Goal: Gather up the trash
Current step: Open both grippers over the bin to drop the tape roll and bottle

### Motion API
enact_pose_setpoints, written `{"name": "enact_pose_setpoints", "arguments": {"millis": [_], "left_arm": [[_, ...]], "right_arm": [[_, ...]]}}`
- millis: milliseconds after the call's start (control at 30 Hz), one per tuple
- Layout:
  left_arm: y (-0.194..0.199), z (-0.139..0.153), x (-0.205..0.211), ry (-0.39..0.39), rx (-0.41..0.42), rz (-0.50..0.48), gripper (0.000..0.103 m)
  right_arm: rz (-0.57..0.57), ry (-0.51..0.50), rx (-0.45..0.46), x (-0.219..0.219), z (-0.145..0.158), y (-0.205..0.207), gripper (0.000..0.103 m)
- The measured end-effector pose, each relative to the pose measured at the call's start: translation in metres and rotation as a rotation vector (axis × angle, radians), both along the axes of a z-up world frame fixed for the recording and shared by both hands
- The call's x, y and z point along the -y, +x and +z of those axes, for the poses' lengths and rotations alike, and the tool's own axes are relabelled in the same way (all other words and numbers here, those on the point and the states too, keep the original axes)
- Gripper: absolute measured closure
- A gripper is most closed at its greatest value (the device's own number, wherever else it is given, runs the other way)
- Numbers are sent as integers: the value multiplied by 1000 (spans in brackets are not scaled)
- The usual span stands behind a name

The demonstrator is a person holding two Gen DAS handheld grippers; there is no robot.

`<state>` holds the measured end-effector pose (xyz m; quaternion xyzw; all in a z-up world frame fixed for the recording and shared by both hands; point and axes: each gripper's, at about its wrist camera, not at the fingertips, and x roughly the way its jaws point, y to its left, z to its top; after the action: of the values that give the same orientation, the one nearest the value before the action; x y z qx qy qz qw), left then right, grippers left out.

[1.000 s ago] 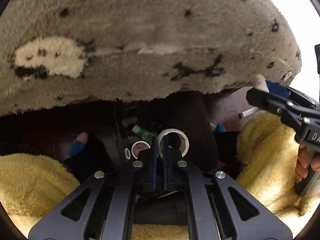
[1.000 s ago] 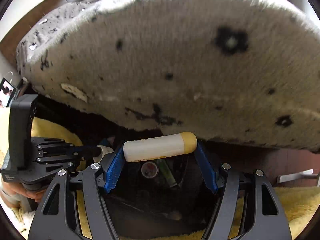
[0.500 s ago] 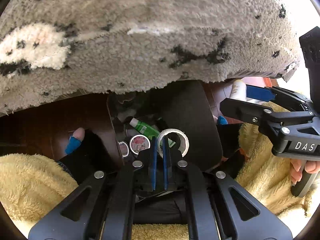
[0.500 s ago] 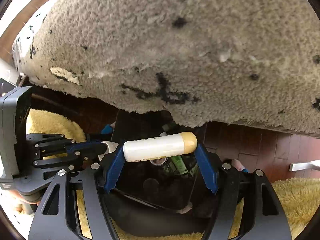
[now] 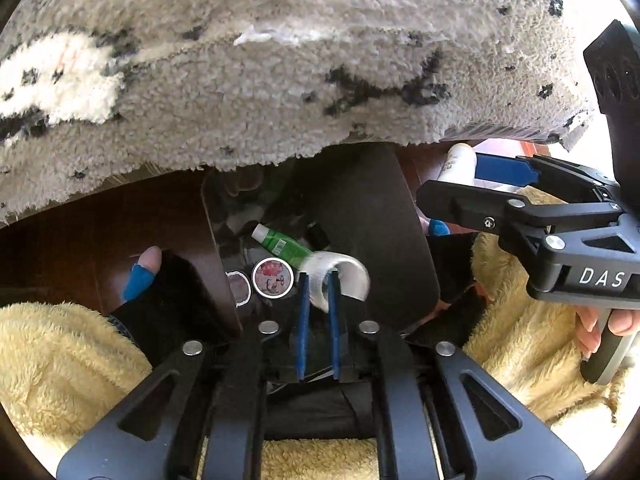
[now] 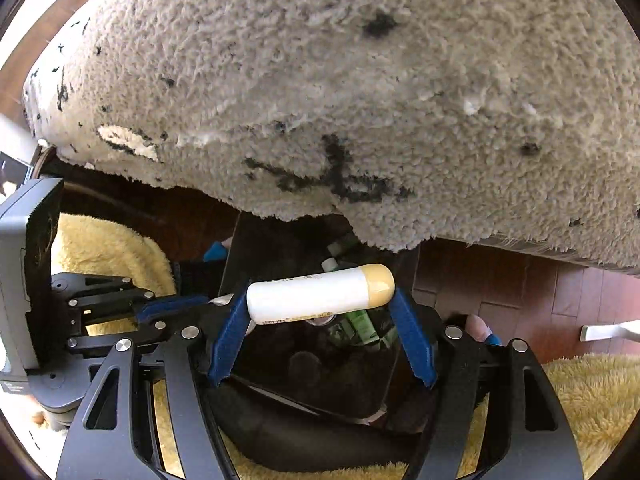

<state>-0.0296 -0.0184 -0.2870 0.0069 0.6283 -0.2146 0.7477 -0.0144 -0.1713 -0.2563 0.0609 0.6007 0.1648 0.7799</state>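
Observation:
My left gripper [image 5: 319,276] points down over an open black bin [image 5: 212,232]. Its jaws are opening, and the clear tape roll [image 5: 344,276] between them is tilted and blurred, slipping free of the blue pads. In the bin lie a green tube [image 5: 284,246] and a round lid [image 5: 273,279]. My right gripper [image 6: 320,304] is shut on a white tube with a yellow cap [image 6: 316,294], held crosswise by its two ends above the bin [image 6: 236,256]. The left wrist view shows the right gripper [image 5: 480,180] at the right, over the bin's far side.
A shaggy grey rug with black marks [image 5: 280,80] hangs over the bin's far edge. Yellow fleece [image 5: 60,352] lies on both sides. A black-covered limb with a blue-tipped digit [image 5: 148,272] rests beside the bin on the left. Reddish wood floor [image 6: 520,280] shows at the right.
My left jaws have parted a little and the tape roll has tipped and begun to slip. The right gripper has come down closer to the bin, still holding the tube.

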Motion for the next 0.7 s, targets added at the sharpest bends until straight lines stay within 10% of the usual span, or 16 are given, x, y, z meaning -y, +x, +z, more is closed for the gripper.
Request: {"name": "enact_pose_setpoints", "arguments": {"millis": [433, 700], "left_arm": [[4, -1, -4, 29, 15, 23, 29], [3, 19, -3, 23, 72, 16, 14]], "right_arm": [[-72, 15, 3, 15, 3, 4, 15], [-106, 56, 55, 28, 21, 2, 10]]}}
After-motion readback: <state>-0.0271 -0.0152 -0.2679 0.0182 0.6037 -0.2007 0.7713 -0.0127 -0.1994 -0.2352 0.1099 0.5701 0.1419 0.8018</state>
